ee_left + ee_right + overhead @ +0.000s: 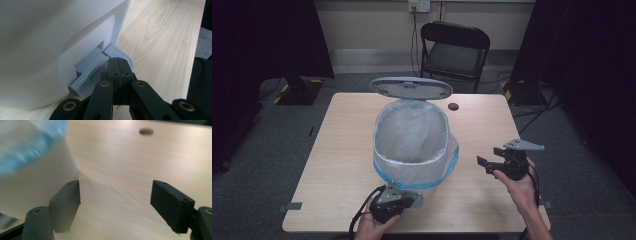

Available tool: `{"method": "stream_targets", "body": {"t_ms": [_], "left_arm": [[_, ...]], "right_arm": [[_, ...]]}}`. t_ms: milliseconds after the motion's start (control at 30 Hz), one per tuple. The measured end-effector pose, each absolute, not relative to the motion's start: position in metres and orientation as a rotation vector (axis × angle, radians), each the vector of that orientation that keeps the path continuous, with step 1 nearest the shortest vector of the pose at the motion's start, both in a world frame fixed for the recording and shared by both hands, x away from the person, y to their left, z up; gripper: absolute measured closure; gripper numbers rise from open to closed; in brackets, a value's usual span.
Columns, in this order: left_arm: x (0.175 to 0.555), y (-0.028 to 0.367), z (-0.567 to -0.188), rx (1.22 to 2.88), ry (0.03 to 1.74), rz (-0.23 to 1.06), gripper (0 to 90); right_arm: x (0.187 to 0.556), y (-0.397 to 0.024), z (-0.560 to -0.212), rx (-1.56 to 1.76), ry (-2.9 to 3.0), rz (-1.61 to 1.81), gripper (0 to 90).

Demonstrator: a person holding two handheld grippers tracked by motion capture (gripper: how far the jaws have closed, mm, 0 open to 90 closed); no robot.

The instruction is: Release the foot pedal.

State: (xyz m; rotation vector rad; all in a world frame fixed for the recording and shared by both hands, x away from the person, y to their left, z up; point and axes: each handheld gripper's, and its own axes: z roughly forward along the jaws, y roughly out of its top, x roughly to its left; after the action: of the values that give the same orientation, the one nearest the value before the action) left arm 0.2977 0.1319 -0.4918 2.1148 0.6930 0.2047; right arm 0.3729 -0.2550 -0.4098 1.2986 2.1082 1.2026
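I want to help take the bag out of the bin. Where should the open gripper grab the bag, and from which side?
Probably the blue edge of the bag, folded over the bin's rim. It hangs loose outside the wall on the side facing the right gripper, whose jaws stand open beside it. Coming in level from that side looks easiest.

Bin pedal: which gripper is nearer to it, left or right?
Left. The left gripper is shut, its tips resting on the grey pedal at the foot of the white bin. The right gripper is open, off to the bin's right side above the table.
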Motion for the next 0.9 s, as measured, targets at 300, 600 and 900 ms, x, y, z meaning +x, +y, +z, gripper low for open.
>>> {"method": "stream_targets", "body": {"t_ms": [300,600,900], "left_arm": [[0.298,0.132,-0.492,2.113,0.696,0.204,90.0],[0.298,0.132,-0.492,2.113,0.702,0.184,90.0],[0.295,0.135,-0.492,2.087,0.707,0.133,85.0]], "right_arm": [[0.364,-0.269,-0.457,1.413,2.127,1.144,18.4],[0.368,-0.265,-0.493,1.422,2.159,0.933,17.9],[0.368,-0.259,-0.500,1.364,2.126,0.920,13.6]]}}
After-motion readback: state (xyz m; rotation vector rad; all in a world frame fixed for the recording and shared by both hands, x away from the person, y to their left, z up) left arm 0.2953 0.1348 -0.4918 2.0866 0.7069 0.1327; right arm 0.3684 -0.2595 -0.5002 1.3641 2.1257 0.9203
